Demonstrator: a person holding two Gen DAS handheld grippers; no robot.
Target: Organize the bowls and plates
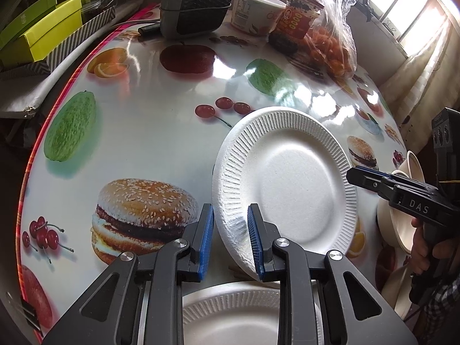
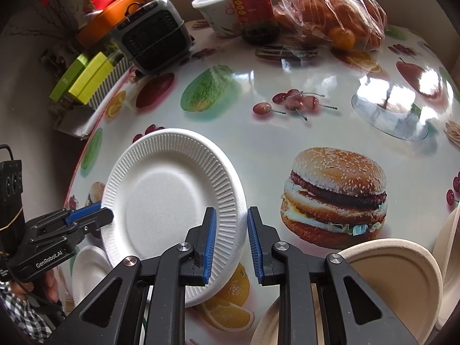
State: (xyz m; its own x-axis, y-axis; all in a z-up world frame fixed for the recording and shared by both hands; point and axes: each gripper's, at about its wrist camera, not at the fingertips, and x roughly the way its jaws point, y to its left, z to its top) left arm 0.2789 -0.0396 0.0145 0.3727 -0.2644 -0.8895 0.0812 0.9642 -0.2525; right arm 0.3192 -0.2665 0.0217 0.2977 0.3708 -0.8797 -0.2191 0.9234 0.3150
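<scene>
White foam makes up the plate (image 1: pixel 287 178) that both grippers hold tilted above the table (image 1: pixel 161 120), its ribbed rim and smooth round well facing up. The left gripper (image 1: pixel 230 238) pinches the plate's near-left rim between its blue pads, and the right gripper (image 2: pixel 230 241) pinches the opposite rim the same way; each also shows from the side in the other's camera. Only the left wrist view shows a second white plate (image 1: pixel 230 316) lying flat just below the left gripper, directly under the held one's low edge. Only the right wrist view shows the beige bowls (image 2: pixel 402 276) clearly, leaning at the lower right; in the left view they sit half hidden behind the right gripper, so their number is hard to tell. At the far edge stand a jar (image 2: pixel 253 3) and a small fan (image 1: pixel 198 0).
</scene>
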